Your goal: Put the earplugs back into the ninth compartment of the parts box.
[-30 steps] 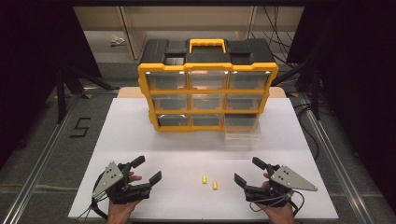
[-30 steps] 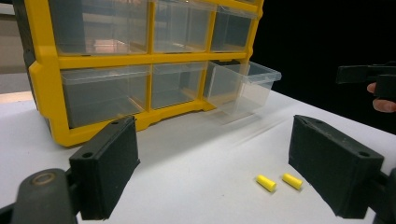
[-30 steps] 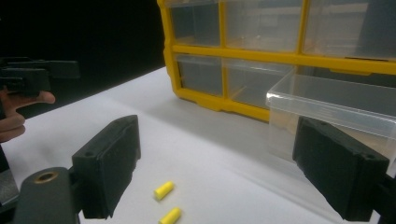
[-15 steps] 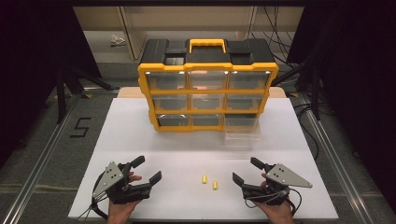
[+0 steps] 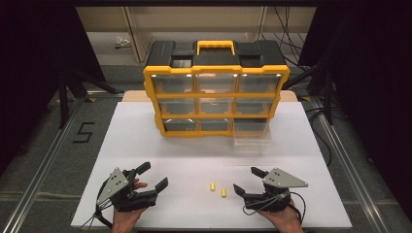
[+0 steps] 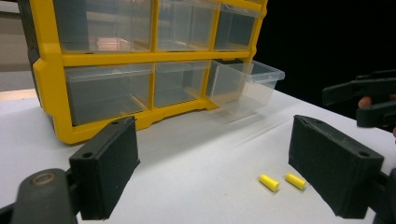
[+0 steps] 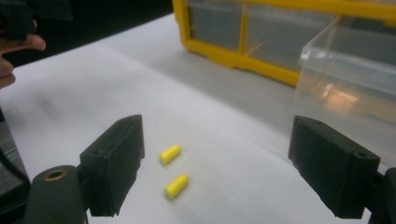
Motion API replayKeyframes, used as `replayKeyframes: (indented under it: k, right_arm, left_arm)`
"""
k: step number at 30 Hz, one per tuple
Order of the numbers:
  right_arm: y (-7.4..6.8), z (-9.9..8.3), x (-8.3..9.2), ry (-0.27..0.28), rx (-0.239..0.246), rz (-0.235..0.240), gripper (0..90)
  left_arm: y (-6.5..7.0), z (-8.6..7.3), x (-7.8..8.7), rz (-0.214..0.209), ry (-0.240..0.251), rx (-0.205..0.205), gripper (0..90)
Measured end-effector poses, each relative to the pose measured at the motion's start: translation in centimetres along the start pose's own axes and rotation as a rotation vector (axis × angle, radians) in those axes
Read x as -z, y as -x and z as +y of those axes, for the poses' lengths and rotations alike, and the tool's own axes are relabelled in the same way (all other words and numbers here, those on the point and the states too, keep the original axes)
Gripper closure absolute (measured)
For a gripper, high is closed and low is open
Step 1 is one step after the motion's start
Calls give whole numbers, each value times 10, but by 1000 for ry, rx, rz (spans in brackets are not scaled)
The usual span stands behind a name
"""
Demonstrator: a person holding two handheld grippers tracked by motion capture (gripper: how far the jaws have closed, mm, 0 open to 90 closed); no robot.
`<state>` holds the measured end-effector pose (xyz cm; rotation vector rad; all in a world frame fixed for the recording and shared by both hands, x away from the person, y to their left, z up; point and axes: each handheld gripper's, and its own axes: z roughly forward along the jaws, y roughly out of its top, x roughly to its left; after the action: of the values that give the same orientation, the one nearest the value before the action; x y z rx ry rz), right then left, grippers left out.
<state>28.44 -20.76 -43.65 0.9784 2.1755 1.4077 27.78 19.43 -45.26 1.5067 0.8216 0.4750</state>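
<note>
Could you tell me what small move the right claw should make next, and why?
Probably ease the right claw forward and down over the nearer yellow plug. Its jaws stand open, both plugs lie loose on the white table just ahead of it, and the pulled-out clear drawer suggests they belong there.

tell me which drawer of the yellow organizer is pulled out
The bottom-right drawer of the organizer, seen from the high view. It juts forward over the white table, while the other eight clear drawers sit flush in the yellow frame.
</note>
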Motion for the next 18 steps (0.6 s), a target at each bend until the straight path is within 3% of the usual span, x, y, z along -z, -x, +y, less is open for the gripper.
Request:
replayKeyframes:
  k: [1, 7, 13, 18]
  right_arm:
    - [-3, 0, -4, -34, 17, 6, 207]
    - [-9, 2, -18, -119, 51, 37, 255]
    - [-14, 3, -27, -157, 65, 46, 289]
    - [-13, 6, -36, -191, 50, 53, 307]
  left_arm:
    - [1, 0, 0, -1, 4, -1, 155]
    - [0, 0, 0, -1, 1, -1, 154]
    - [0, 0, 0, 2, 4, 1, 154]
    - [1, 0, 0, 2, 4, -1, 154]
